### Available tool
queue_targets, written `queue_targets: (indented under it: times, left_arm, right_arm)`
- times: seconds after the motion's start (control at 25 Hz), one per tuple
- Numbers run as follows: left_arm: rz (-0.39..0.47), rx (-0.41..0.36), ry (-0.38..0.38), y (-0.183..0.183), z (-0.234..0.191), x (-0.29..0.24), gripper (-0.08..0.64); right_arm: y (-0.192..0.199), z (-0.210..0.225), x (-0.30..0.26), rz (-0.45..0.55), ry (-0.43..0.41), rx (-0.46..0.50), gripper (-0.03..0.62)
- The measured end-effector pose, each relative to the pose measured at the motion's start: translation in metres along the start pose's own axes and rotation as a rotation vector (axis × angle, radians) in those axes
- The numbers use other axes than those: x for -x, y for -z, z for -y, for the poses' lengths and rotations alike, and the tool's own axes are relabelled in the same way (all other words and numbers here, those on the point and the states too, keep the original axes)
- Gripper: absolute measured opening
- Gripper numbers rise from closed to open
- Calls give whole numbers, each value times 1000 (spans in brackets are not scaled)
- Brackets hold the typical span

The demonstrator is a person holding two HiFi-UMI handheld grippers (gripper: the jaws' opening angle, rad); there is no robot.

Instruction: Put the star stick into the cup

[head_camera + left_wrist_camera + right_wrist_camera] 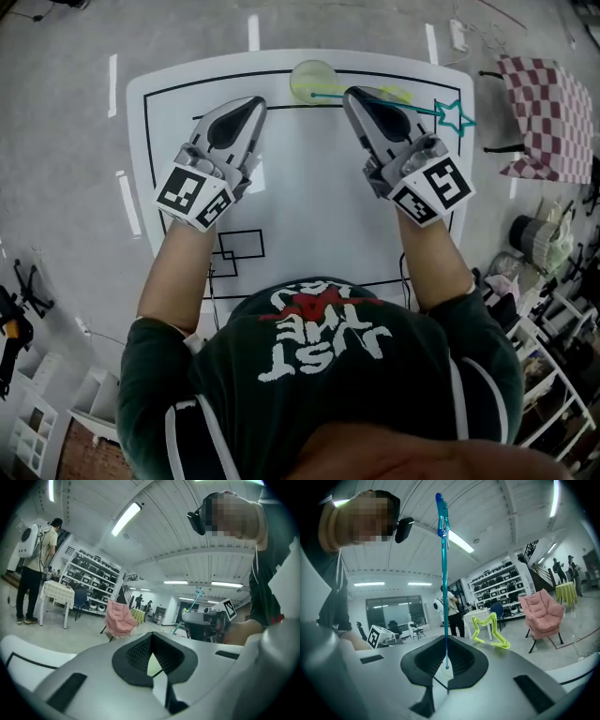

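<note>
A pale yellow-green cup [314, 79] stands at the far edge of the white table [300, 206]. My right gripper [355, 95] is shut on a teal star stick [422, 110]. Its star [457, 116] points right, and its plain end reaches over the cup's near rim. In the right gripper view the teal star stick [443, 597] rises straight up from the closed jaws of the right gripper [446, 674]. A yellow-green star stick [490, 631] lies just beyond that gripper [397, 94]. My left gripper [254, 102] hovers left of the cup, shut and holding nothing [154, 668].
Black lines mark the tabletop. A table with a red checkered cloth [545, 114] stands off the right side. A pink chair [119, 616] and shelves sit far back in the room, where a person with a backpack [33, 569] stands.
</note>
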State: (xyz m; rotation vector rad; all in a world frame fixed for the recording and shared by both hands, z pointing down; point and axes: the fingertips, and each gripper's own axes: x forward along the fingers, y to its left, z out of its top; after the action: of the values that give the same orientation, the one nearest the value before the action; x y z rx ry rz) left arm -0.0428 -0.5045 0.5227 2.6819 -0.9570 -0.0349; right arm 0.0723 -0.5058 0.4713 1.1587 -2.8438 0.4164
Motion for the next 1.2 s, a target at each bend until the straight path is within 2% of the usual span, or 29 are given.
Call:
queue_targets:
  times: [0.12,0.36,1.04,1.2]
  left_arm:
    - [-3,-10,-1,10,-3,-7,-5]
    - [-11,-37,12,22,-3,-16,-5]
    - [-18,-58,35,36,-3,-24,-5]
    - [-19,-58,37,38,-2,-22,-5]
  right_arm:
    - [10,2,-5,-5,6,8,41]
    - [24,-3,-14,-17,-8,82,41]
    - [42,-7,-27,-73,-20,154,41]
    - [44,-12,-29,-86,-17,144,41]
